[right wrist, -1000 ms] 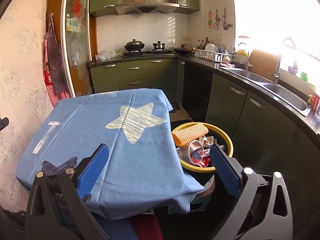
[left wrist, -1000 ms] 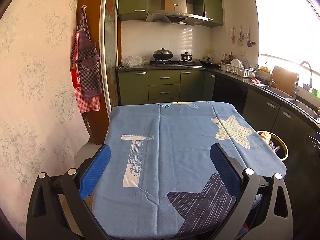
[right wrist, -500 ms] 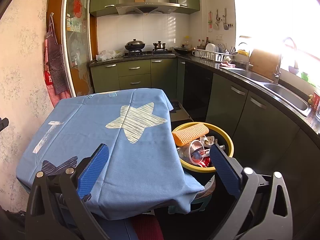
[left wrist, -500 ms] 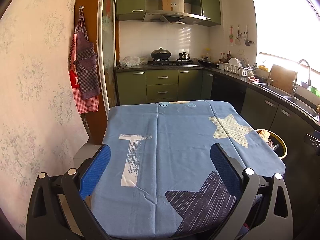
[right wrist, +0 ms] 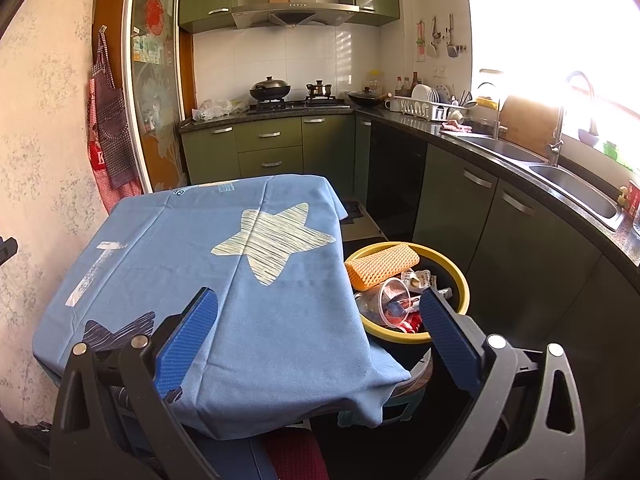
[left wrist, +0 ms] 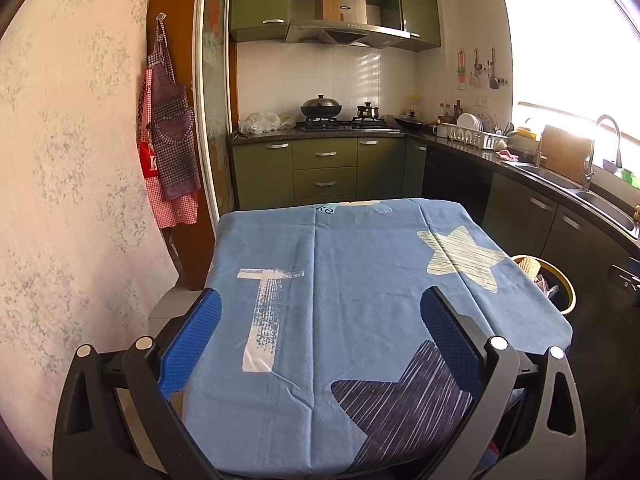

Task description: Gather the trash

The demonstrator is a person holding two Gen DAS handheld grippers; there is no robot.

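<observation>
Left wrist view showed little writing I could read: the letters "ke" printed at the far edge of the blue tablecloth [left wrist: 360, 280], and a white "K" on the red apron [left wrist: 149, 162] hanging with a checked one on the wall. The box on the range hood [left wrist: 344, 28] carried marks too small to make out.

My left gripper [left wrist: 318, 312] was spread wide above the near part of the cloth, holding nothing. The trash bin [left wrist: 560, 280] sat well off to its right, past the table's right edge, only part of its yellow rim showing.

From the right wrist view, my right gripper [right wrist: 316, 312] was also wide open and empty. Its right finger [right wrist: 448, 332] overlapped the near rim of the trash bin [right wrist: 452, 268], while its left finger [right wrist: 188, 332] hung over the tablecloth [right wrist: 180, 232]. The bin stood just beside the table's corner, low against the dark green cabinets [right wrist: 452, 208].

The bin was black inside with a yellow rim. On top lay an orange mesh sponge [right wrist: 380, 264], tilted against the far left rim. Below it were a clear plastic cup [right wrist: 384, 300] on its side, crumpled wrappers [right wrist: 420, 280] with print I could not read, and something red [right wrist: 408, 324] at the bottom.
</observation>
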